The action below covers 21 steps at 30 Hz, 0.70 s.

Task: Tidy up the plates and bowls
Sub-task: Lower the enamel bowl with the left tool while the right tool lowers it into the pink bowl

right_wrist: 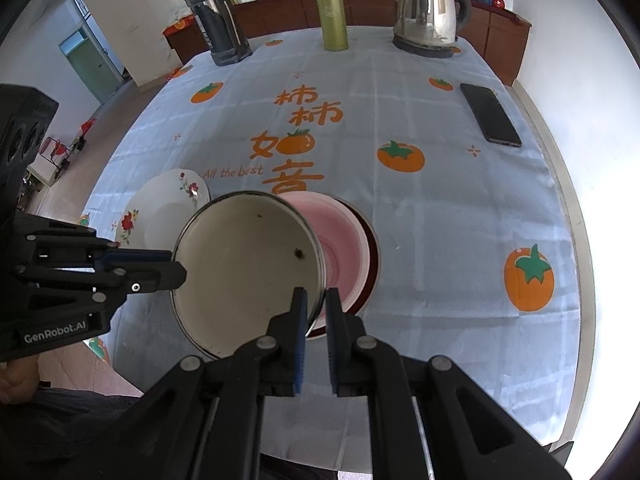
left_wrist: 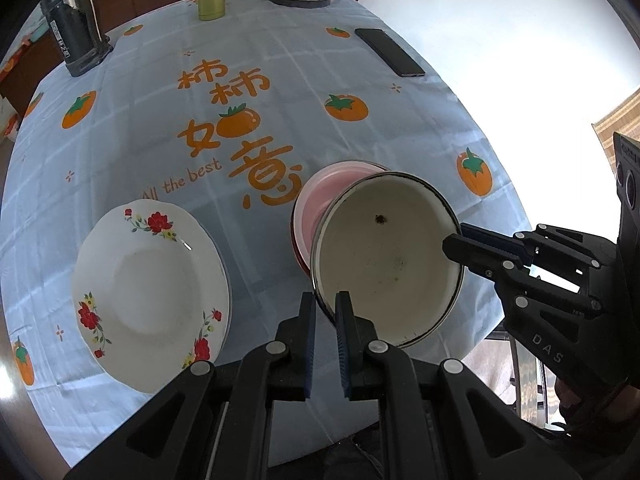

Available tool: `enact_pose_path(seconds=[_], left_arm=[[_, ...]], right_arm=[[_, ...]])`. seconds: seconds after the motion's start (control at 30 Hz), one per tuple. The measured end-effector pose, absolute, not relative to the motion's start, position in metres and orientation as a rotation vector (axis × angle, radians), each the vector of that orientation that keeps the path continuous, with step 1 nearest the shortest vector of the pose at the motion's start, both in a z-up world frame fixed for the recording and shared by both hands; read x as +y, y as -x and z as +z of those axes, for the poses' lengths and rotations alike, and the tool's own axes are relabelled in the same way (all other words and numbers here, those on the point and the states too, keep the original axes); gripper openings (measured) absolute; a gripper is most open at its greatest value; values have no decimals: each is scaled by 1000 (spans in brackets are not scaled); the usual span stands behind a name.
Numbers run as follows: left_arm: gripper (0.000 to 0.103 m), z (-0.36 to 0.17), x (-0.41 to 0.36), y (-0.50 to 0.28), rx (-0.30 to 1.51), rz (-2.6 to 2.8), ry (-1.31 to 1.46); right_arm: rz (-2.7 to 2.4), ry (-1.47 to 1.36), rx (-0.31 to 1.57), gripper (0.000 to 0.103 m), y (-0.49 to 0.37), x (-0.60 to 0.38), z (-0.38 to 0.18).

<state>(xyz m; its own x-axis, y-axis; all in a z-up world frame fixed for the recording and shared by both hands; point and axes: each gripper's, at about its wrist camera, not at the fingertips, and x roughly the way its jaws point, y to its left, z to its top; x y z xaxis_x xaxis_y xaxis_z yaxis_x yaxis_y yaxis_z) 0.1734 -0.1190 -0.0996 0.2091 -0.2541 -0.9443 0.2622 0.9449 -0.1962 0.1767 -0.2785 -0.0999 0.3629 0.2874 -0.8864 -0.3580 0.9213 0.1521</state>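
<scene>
A cream enamel bowl (left_wrist: pixel 384 260) (right_wrist: pixel 244 264) with a dark rim hangs tilted above the table, held from both sides. My left gripper (left_wrist: pixel 325 300) (right_wrist: pixel 176 270) is shut on its near-left rim. My right gripper (right_wrist: pixel 316 296) (left_wrist: pixel 452 246) is shut on the opposite rim. Just behind and below the bowl sits a pink bowl (left_wrist: pixel 332 188) (right_wrist: pixel 344 240), nested in a dark red dish (left_wrist: pixel 298 256) (right_wrist: pixel 374 256). A white plate with red flowers (left_wrist: pixel 148 292) (right_wrist: pixel 168 200) lies flat on the tablecloth to the left.
At the far end of the table stand a steel kettle (right_wrist: pixel 428 8), a green flask (right_wrist: pixel 330 16) and a dark thermos (right_wrist: pixel 214 16). A black phone (right_wrist: pixel 490 114) (left_wrist: pixel 388 52) lies near the right edge. A wooden sideboard (right_wrist: pixel 500 36) runs behind the table.
</scene>
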Motion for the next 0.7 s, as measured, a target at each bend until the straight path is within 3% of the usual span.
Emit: enact_pose_path(seconds=[0.7], left_arm=[[11, -82, -118, -188, 1281, -345, 1]], right_arm=[[422, 82, 1111, 10, -193, -275, -93]])
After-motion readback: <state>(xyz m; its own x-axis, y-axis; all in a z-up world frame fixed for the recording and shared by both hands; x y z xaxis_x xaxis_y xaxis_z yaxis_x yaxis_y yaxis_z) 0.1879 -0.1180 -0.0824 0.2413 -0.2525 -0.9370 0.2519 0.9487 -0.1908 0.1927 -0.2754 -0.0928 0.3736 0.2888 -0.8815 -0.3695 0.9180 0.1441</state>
